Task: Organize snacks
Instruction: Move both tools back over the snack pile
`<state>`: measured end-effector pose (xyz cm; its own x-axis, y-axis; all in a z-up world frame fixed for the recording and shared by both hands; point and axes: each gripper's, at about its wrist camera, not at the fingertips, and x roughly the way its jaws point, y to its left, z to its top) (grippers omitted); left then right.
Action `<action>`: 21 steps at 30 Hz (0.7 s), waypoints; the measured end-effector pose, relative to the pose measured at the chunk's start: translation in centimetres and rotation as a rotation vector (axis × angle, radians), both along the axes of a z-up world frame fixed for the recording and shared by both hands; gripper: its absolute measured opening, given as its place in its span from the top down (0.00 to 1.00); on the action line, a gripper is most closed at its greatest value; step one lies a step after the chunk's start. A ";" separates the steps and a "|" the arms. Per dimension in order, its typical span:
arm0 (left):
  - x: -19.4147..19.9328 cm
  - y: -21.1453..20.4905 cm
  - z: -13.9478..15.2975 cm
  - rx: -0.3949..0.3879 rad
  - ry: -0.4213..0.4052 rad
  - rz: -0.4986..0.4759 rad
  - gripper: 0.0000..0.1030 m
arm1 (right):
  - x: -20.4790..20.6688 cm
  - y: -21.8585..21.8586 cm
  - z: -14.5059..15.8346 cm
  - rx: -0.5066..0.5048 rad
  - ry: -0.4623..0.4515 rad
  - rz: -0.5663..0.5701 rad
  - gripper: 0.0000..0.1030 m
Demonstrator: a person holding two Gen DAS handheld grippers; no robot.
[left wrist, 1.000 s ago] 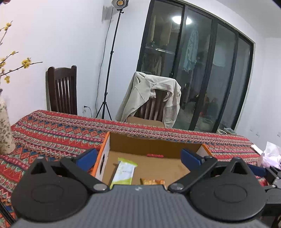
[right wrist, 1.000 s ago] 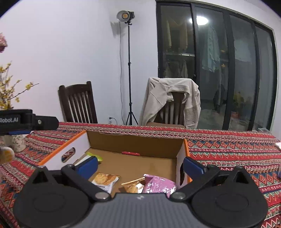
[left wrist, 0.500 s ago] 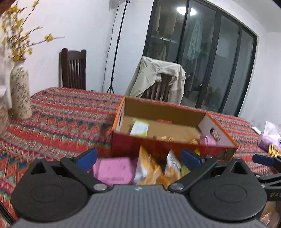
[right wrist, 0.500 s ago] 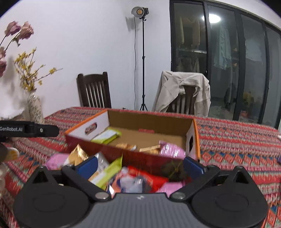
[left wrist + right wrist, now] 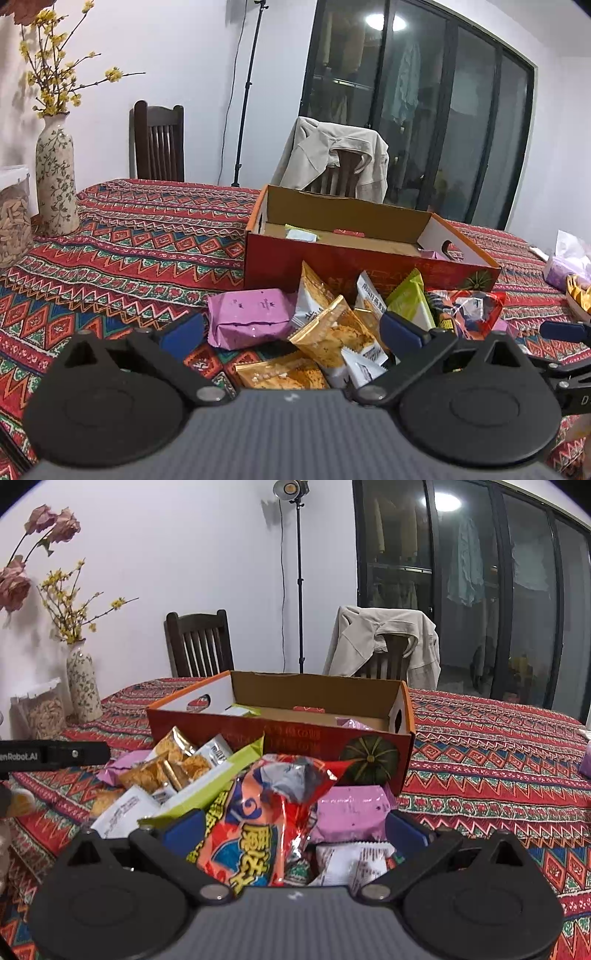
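Observation:
A red cardboard box [image 5: 343,264] [image 5: 295,734] with orange rims stands on the patterned cloth, a few packets lying inside. In front of it is a heap of snacks: a pink packet [image 5: 251,317], gold cracker packs [image 5: 332,332], a green packet [image 5: 410,299] and a red crinkly bag [image 5: 258,823]. My left gripper [image 5: 291,332] hovers open over the gold crackers, gripping nothing. My right gripper [image 5: 295,829] is open over the red bag and a pink packet [image 5: 351,812]. The right gripper's fingertip [image 5: 565,330] shows at the left view's right edge.
A flowered vase [image 5: 55,177] and a jar of snacks [image 5: 14,218] stand at the table's left. Two chairs, one draped with a beige jacket [image 5: 332,155], sit behind the table. A tissue pack [image 5: 569,262] and a dish [image 5: 580,295] lie at the right.
Both grippers have pulled back and down from above the box interior to the near side. The snack heap in front of the box has come into view under the open jaws.

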<state>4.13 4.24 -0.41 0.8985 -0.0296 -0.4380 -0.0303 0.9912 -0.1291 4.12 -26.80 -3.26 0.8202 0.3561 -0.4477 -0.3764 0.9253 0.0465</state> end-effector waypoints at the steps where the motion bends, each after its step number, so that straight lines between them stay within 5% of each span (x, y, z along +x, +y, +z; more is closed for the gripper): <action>1: 0.0 0.0 -0.1 0.000 -0.002 -0.001 0.00 | -0.1 0.1 -0.1 -0.004 0.000 0.005 0.00; 21: 0.3 -0.2 -1.2 0.000 0.014 -0.008 0.00 | -0.6 -2.2 -0.8 -0.036 0.015 -0.038 0.00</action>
